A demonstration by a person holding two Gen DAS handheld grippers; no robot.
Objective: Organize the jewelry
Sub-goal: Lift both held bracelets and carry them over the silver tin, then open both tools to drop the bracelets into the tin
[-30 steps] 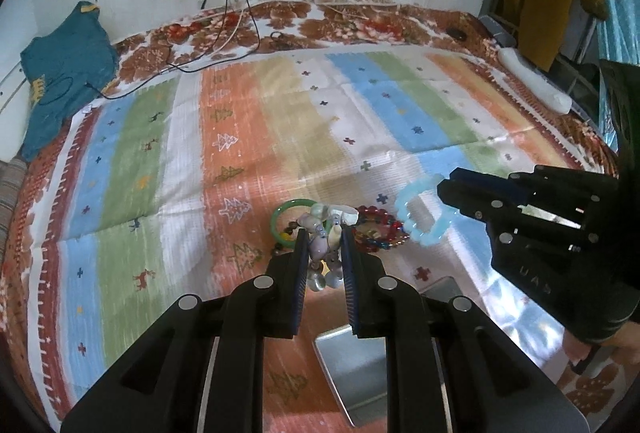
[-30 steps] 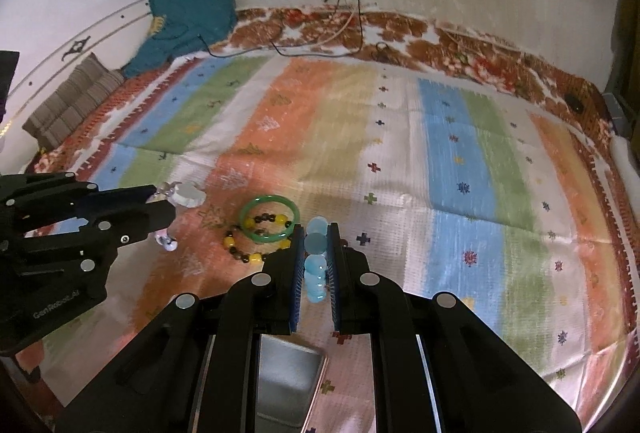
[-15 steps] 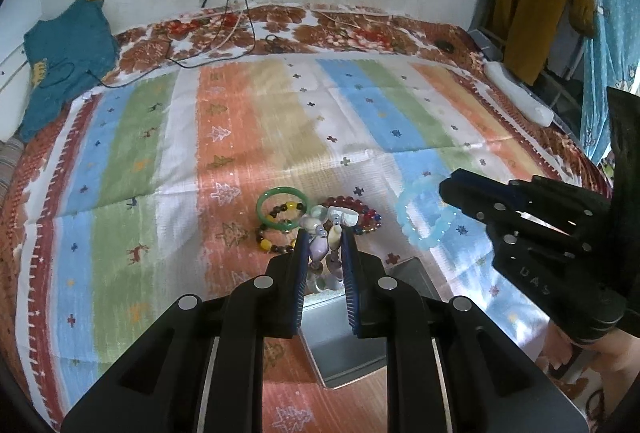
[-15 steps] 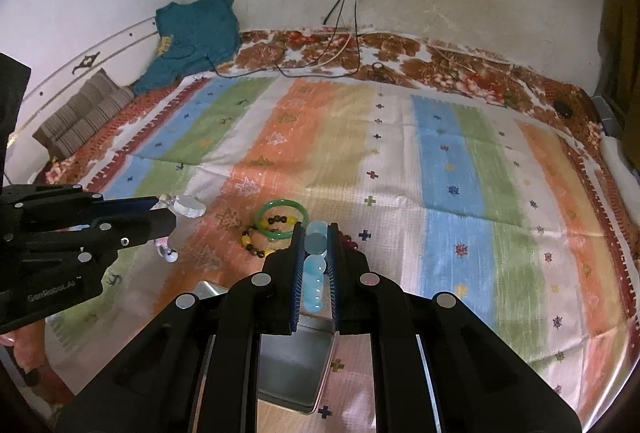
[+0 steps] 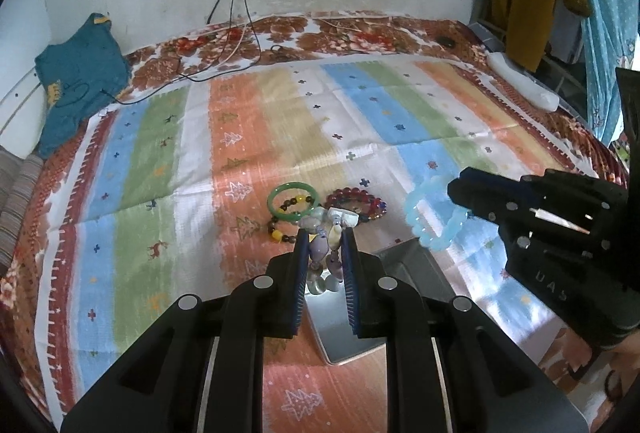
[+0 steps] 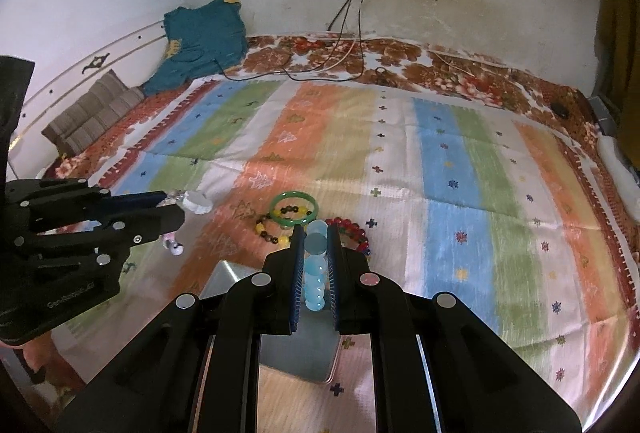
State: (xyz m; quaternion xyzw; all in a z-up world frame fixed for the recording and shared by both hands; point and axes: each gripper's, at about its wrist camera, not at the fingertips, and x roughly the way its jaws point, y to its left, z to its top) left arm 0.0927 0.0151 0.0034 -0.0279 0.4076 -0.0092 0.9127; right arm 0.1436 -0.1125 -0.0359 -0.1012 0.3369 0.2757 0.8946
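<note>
My left gripper (image 5: pixel 325 233) is shut on a pale stone-bead bracelet (image 5: pixel 326 253) and holds it above a shiny metal tray (image 5: pixel 352 329). My right gripper (image 6: pixel 315 233) is shut on a light blue bead bracelet (image 6: pixel 314 273), also above the tray (image 6: pixel 224 279). The blue bracelet shows at the right in the left wrist view (image 5: pixel 434 219). On the striped cloth lie a green bangle (image 5: pixel 294 201), a dark and yellow bead bracelet (image 5: pixel 280 229) and a red bead bracelet (image 5: pixel 354 203), just beyond the tray.
The striped cloth (image 5: pixel 240 137) covers a bed against a white wall. A teal garment (image 5: pixel 76 81) lies at the back left with cables (image 5: pixel 224 61) running from a wall socket. Folded brown cushions (image 6: pixel 88 113) sit at the left edge.
Both grippers have risen and pulled back with their bracelets. The tray has come further into view under them. The bracelets on the cloth have not moved.
</note>
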